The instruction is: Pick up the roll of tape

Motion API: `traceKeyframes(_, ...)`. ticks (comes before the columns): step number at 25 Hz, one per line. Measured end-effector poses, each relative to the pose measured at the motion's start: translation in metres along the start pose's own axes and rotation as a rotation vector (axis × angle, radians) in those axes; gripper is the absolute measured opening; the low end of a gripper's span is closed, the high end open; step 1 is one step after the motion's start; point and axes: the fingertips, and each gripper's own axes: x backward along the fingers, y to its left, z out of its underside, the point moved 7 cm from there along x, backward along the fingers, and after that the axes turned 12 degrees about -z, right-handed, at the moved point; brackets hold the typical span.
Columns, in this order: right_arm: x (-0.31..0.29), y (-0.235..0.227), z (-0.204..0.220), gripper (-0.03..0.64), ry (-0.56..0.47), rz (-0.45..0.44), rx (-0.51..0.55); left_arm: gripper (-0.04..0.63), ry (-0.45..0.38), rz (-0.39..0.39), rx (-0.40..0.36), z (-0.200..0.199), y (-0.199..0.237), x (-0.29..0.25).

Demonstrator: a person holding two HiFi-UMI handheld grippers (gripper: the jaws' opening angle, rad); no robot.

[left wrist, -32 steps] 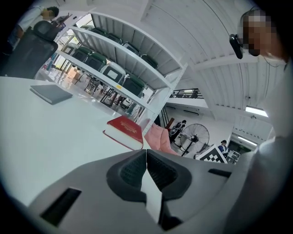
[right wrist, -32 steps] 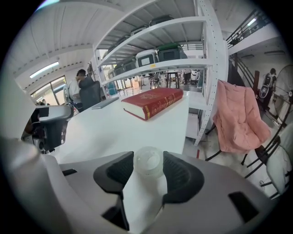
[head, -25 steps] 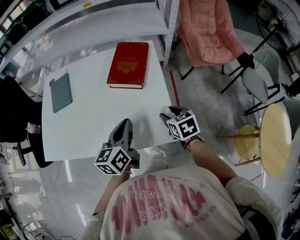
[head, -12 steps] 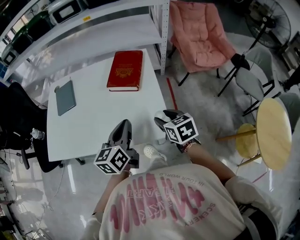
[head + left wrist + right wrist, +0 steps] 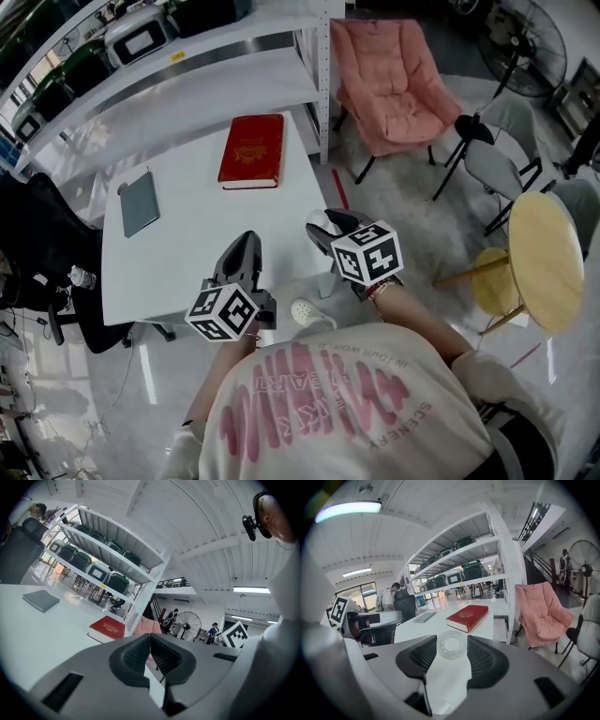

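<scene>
A clear roll of tape [image 5: 452,644] sits pinched between the two dark pads of my right gripper [image 5: 452,649], held up above the white table [image 5: 440,630]. In the head view the right gripper [image 5: 322,229] hangs over the table's front right corner [image 5: 309,258]; the roll is barely visible there. My left gripper [image 5: 246,247] is at the table's front edge, to the left of the right one. Its pads meet with nothing between them in the left gripper view [image 5: 150,649].
A red book [image 5: 251,150] lies at the table's far right and a grey notebook [image 5: 141,202] at its far left. Metal shelving [image 5: 187,66] stands behind. A pink chair [image 5: 394,84] and a round wooden stool [image 5: 539,258] are to the right.
Both grippers have risen, the right one carrying the tape roll up from the table's corner. The table now looks farther below and smaller in the head view.
</scene>
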Motion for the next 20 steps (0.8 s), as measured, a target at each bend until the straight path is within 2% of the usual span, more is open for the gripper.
traceKeyframes(13, 0.046, 0.035, -0.044, 0.219, -0.235, 0.012, 0.057, 0.025, -0.075, 0.052, -0.039, -0.028, -0.019, 0.027)
traceKeyframes(20, 0.069, 0.038, -0.051, 0.219, -0.292, 0.045, 0.064, 0.025, -0.105, 0.067, -0.061, -0.039, -0.03, 0.034)
